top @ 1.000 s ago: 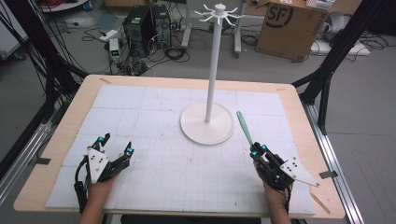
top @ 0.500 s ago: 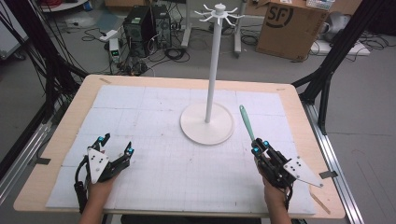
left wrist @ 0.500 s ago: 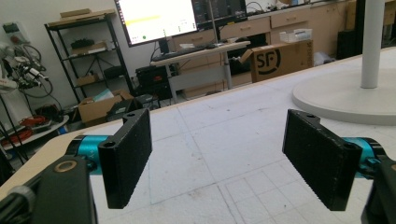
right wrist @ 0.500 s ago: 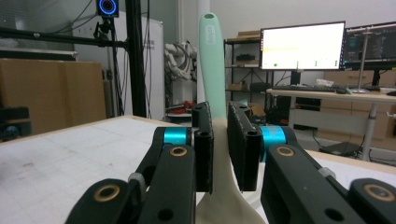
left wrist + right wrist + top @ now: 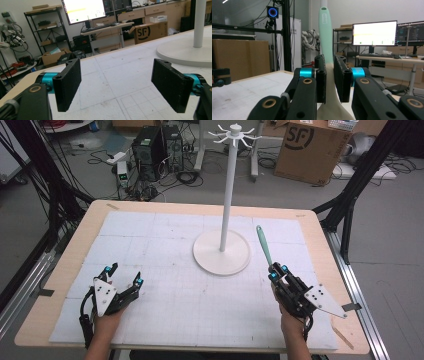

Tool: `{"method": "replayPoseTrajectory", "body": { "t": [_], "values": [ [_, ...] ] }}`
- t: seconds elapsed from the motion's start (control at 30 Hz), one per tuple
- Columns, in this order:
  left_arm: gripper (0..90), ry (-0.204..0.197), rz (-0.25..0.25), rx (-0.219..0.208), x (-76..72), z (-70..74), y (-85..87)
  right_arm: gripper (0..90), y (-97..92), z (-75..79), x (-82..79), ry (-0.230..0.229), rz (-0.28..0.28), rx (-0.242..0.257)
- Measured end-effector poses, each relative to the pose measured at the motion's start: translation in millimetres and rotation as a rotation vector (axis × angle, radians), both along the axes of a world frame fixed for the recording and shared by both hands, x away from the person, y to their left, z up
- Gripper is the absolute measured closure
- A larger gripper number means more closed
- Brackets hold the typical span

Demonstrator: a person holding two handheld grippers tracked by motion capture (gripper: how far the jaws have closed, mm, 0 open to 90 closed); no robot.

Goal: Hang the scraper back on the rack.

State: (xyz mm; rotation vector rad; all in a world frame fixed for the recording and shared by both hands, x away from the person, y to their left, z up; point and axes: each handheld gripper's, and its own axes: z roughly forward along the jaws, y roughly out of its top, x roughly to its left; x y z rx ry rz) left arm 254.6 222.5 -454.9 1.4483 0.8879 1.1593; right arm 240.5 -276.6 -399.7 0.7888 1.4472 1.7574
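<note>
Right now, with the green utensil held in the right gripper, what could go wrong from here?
The right gripper clamps the green utensil low on its handle, so the long free end could swing or slip in the grip. That end points toward the white stand; a careless lift might knock its thin pole. The hooks sit high, so reaching one may be awkward.

Evenly lit from overhead, soft and shadowless around the white stand [image 5: 222, 245]. Slightly soft high view. Blown-out glare on the monitor [image 5: 374, 33] behind the stand; nearest jaw parts blurred, straight lines bowed toward frame edges.
</note>
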Motion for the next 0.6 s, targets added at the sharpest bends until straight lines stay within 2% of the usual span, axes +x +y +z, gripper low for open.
{"method": "replayPoseTrajectory", "body": {
  "t": [0.6],
  "values": [
    [24.7,0.000,0.000,0.000,0.0,0.0,0.0,81.6,3.1,10.3,6.0,-0.044,-0.004,0.039]
  ]
}}
